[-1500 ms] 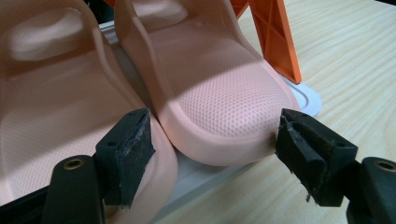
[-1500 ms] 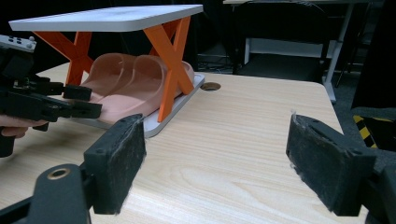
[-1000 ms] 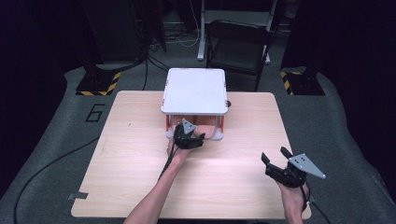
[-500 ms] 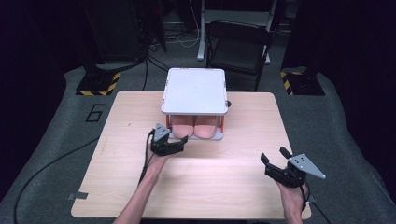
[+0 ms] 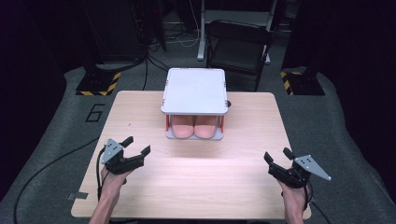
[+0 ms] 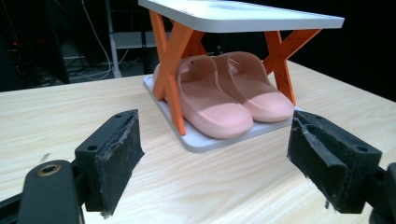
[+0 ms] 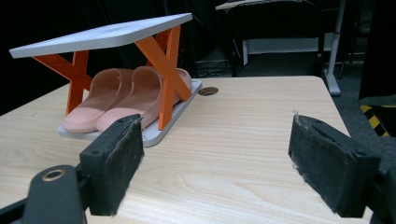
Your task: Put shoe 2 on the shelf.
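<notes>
A small rack with a white top point(image 5: 194, 91) and orange crossed legs point(image 6: 173, 56) stands at the far middle of the wooden table point(image 5: 210, 177). A pair of pink slippers point(image 5: 194, 127) sits side by side on its lower shelf, toes toward me. My left gripper point(image 5: 137, 144) is over the table's front left, well clear of the rack. Its jaws have just been opening and stand open with nothing between them point(image 6: 219, 154). My right gripper point(image 5: 277, 154) rests open at the front right, empty as well point(image 7: 224, 172).
A dark chair point(image 5: 238, 44) stands behind the table. Yellow-and-black striped bases point(image 5: 98, 86) sit on the floor at both far corners. A strip of tape point(image 5: 77, 196) lies by the table's front left corner. A round hole point(image 7: 208, 91) is in the tabletop beside the rack.
My left gripper has drawn back from the rack's front, moving left and toward me, away from the slippers. The right gripper has stayed where it was.
</notes>
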Action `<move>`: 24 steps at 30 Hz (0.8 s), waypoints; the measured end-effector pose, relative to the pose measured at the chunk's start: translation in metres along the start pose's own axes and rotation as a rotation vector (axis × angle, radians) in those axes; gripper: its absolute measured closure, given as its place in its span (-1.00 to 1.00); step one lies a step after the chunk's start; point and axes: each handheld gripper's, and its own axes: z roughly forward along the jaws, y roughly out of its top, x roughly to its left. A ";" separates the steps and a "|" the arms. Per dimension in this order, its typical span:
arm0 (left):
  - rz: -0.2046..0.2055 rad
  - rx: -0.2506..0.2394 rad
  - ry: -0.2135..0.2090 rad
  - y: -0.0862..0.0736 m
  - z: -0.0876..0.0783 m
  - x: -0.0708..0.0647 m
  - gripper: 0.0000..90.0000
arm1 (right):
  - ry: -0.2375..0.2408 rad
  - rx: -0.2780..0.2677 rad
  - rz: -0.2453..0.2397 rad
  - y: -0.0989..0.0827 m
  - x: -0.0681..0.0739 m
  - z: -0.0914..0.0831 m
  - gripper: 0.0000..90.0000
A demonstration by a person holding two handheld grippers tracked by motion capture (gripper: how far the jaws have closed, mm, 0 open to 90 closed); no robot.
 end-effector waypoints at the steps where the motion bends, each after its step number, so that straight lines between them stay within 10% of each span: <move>1: 0.010 0.002 0.002 0.000 -0.003 0.001 -0.61 | 0.000 0.000 0.000 0.000 0.000 0.000 -0.61; 10: -0.012 0.011 0.049 -0.021 -0.035 0.014 -0.60 | 0.001 0.009 -0.007 -0.001 0.000 0.001 -0.61; 24: -0.052 -0.028 0.082 -0.018 -0.039 0.028 -0.60 | 0.004 0.021 -0.011 -0.003 0.001 0.000 -0.62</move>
